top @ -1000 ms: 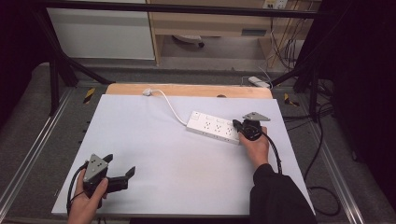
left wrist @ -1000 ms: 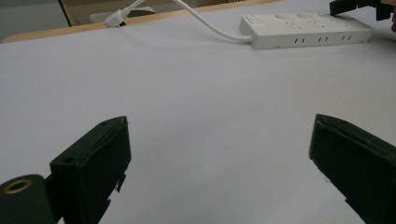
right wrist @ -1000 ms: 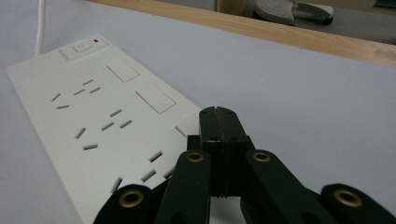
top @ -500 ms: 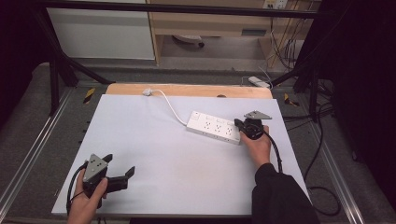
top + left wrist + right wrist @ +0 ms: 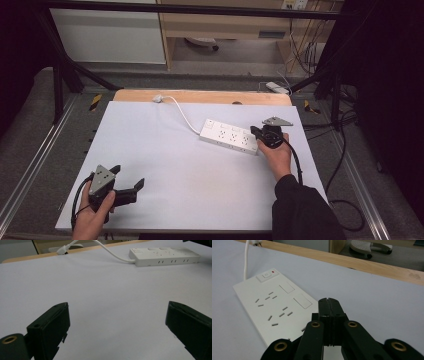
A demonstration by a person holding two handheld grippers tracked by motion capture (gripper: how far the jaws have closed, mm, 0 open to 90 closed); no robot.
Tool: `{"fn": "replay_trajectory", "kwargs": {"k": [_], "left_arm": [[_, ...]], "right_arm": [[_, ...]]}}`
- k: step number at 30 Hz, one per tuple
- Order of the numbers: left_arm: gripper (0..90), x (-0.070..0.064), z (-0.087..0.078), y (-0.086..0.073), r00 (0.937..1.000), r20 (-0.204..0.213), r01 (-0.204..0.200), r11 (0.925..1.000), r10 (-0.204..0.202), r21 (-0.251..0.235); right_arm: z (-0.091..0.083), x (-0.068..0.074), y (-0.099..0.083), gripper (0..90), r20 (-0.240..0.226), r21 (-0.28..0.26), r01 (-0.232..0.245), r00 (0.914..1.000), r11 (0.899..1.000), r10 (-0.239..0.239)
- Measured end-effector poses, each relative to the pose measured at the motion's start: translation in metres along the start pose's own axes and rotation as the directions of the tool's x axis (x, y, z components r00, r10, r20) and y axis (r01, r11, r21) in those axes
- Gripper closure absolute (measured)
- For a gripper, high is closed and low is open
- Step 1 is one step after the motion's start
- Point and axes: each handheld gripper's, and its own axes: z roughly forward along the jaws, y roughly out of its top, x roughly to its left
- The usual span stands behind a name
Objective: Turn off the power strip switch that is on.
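Observation:
A white power strip (image 5: 228, 136) lies flat at the right middle of the white table top (image 5: 165, 165), its white cable (image 5: 181, 113) running back to a plug (image 5: 158, 98) near the wooden far edge. My right gripper (image 5: 255, 133) sits at the strip's near right end, jaws shut with nothing between them. In the right gripper view the closed jaw tips (image 5: 329, 302) hover over that end of the strip (image 5: 274, 307). My left gripper (image 5: 134, 189) rests at the front left corner, jaws wide open and empty. The left gripper view shows the strip (image 5: 163, 256) far ahead.
A wooden strip (image 5: 200, 96) borders the table's far edge. Black frame bars (image 5: 60, 75) and cables (image 5: 345, 130) flank the table. A white cabinet (image 5: 107, 32) and a wooden shelf unit (image 5: 225, 25) stand behind.
My left gripper has drifted slightly toward the front edge. My right gripper stays at the strip's end.

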Motion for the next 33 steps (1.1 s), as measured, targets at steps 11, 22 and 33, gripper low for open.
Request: {"fn": "replay_trajectory", "kwargs": {"k": [11, 22, 33], "left_arm": [[5.8, 0.000, 0.000, 0.000, 1.0000, 0.002, 0.005, 1.0000, -0.005, -0.002], [5.8, 0.000, 0.000, 0.000, 1.0000, 0.000, 0.003, 1.0000, -0.003, 0.001], [5.8, 0.000, 0.000, 0.000, 1.0000, -0.001, 0.004, 1.0000, -0.004, 0.002]], "right_arm": [[-0.011, 0.006, 0.015, 85.3, -0.024, -0.025, 0.001, 0.9997, 1.000, -0.002], [-0.024, 0.016, 0.029, 50.3, -0.062, -0.008, -0.041, 0.9972, 0.999, 0.040], [-0.039, 0.027, 0.046, 14.6, -0.065, 0.009, -0.067, 0.9956, 0.998, 0.068]]}}
